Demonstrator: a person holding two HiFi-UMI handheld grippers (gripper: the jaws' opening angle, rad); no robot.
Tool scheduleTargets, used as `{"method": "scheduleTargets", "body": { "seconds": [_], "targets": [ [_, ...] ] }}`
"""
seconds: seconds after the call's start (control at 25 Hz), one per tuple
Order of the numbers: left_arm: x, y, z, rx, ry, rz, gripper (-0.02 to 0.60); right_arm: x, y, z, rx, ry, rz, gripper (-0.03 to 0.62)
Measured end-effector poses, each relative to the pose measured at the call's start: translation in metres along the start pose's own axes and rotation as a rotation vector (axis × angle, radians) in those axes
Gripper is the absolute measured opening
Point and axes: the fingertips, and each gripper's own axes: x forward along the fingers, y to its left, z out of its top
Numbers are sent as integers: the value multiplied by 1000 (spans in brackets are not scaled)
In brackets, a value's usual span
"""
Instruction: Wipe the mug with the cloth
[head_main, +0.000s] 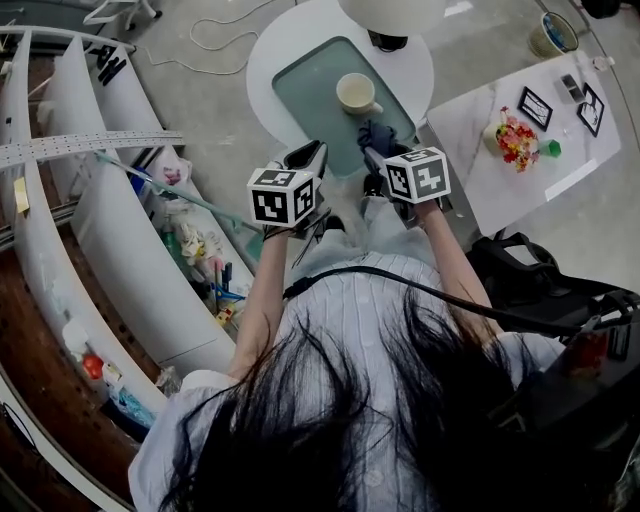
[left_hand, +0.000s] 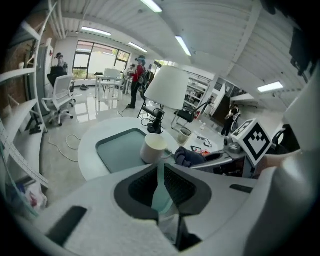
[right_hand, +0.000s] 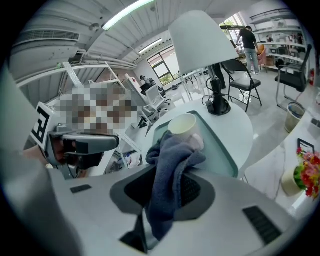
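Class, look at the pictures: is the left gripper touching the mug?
Apart. The head view shows the left gripper stopping short of the mug, with bare tray between them.

A dark cloth (head_main: 378, 131) is held by the right gripper (head_main: 376, 151) near a white mug (head_main: 357, 93) on a round table (head_main: 270, 50)

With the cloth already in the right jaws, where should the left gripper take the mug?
I'd grip the mug by its plain wall opposite the handle, bringing the left gripper in level from its left. It stands upright on the tray with its handle turned toward the cloth on the right, so the left side is bare.
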Motion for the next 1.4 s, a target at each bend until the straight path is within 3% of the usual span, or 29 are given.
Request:
{"method": "scheduleTargets", "body": {
  "seconds": [0.12, 0.48, 1.08, 1.4],
  "targets": [
    [-13, 6, -9, 60, 7, 3, 52, 2, 14, -5, 3, 0, -7, 94],
    [-61, 17, -40, 41, -40, -40, 52, -2, 58, -33, 15, -15, -45, 94],
    [-120, -3, -74, 178, -82, -126, 52, -21, 137, -82, 43, -96, -79, 94],
    [-140, -6, -87, 176, -124, -149, 52, -32, 160, -100, 41, -122, -99, 94]
  ]
}}
